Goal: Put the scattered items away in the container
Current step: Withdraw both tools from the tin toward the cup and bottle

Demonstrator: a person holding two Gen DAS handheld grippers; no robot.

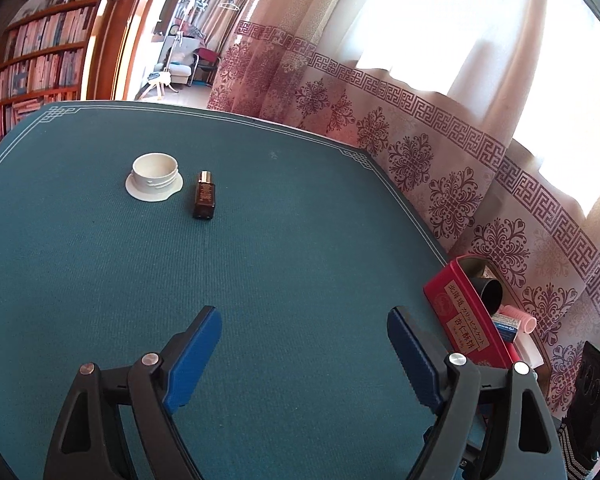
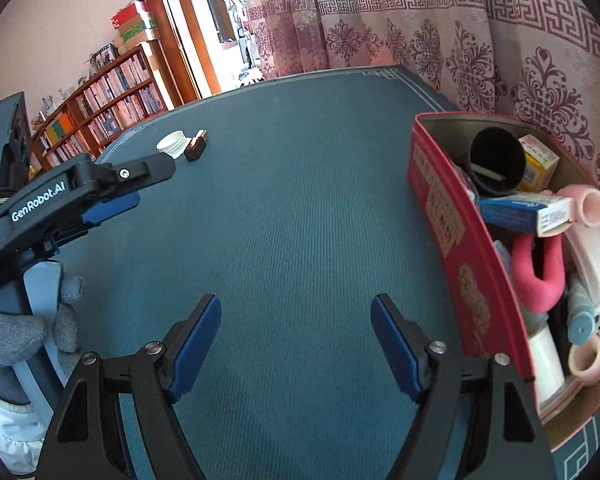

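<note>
Teal cloth covers the table point(image 1: 292, 240); a white round plastic lid point(image 1: 155, 177) and small brown glass bottle point(image 1: 204, 196) lie near its far-left corner. Right edge: the red rectangular tin point(image 2: 456, 236), crammed. Left gripper point(image 1: 304, 336) and right gripper point(image 2: 296, 326) both gape, holding nothing.

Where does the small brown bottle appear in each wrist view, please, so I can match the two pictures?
Left wrist view: small brown bottle lies upper left of centre on the teal table.
Right wrist view: small brown bottle lies far off, upper left, past the tip of the left gripper.
Shared landmark: white jar lid just left of it.
</note>
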